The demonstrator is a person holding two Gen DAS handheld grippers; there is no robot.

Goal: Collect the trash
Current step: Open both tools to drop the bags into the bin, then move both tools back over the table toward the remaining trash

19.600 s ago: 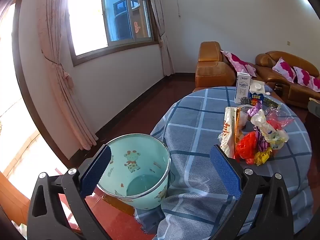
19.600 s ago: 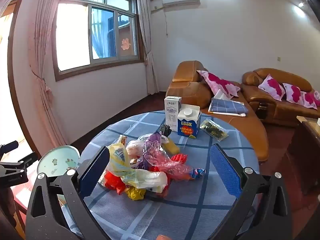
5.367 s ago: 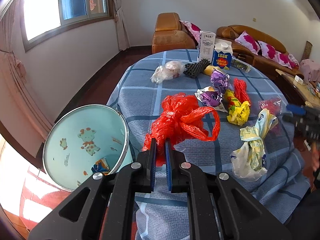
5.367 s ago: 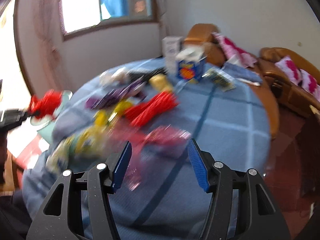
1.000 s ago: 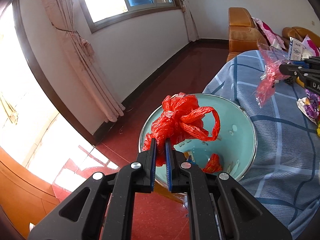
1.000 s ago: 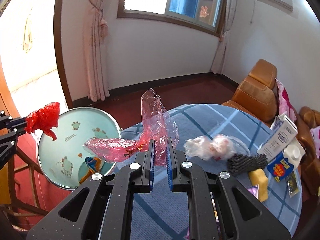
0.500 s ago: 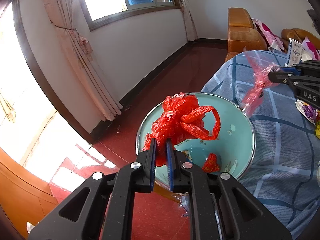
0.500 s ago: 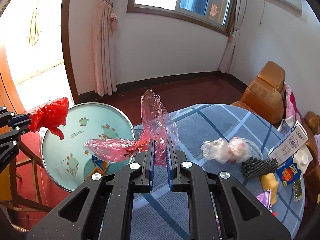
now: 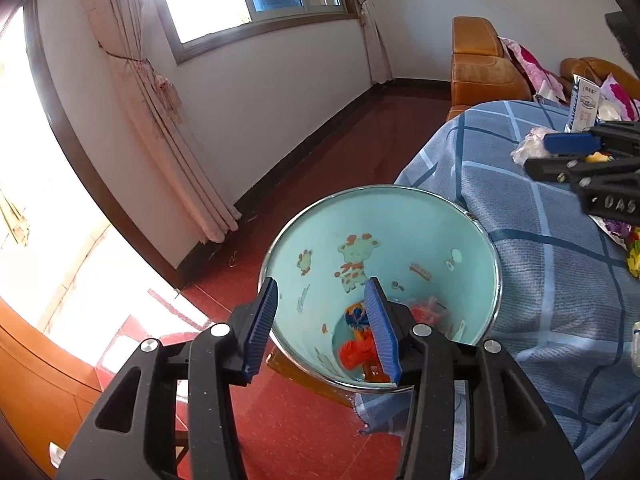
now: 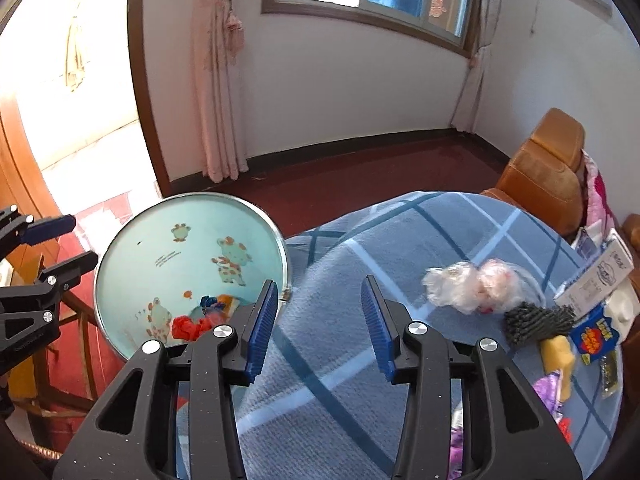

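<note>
A: Where does the trash stand?

B: Partly collected. The round mint-green metal bin with cartoon animals (image 9: 384, 256) stands on the floor just beside the worktop draped in a blue-grey checked cloth (image 10: 460, 240). At the bottom of the bin lie crumpled red and orange plastic bags (image 9: 354, 350) and a blue-patterned wrapper (image 9: 357, 315).

A: And the tongs?

B: The left tongs (image 9: 324, 324) hang over the near rim of the bin, jaws parted to a middling gap, nothing between them. The right tongs (image 10: 318, 320) sit over the worktop edge next to the bin, parted about as far, also empty.

A: What is left?

B: Quite a bit, I judge. Farther from the bin lie a white crinkled plastic bag (image 10: 468, 282), a dark ribbed scrubber-like bundle (image 10: 536, 322), a yellow sponge-like block (image 10: 558, 354) and purple foil wrappers (image 10: 550, 390). A blue carton (image 10: 596, 334) and a white box (image 10: 604, 276) lie at the far edge; whether they count as trash I cannot tell.
</note>
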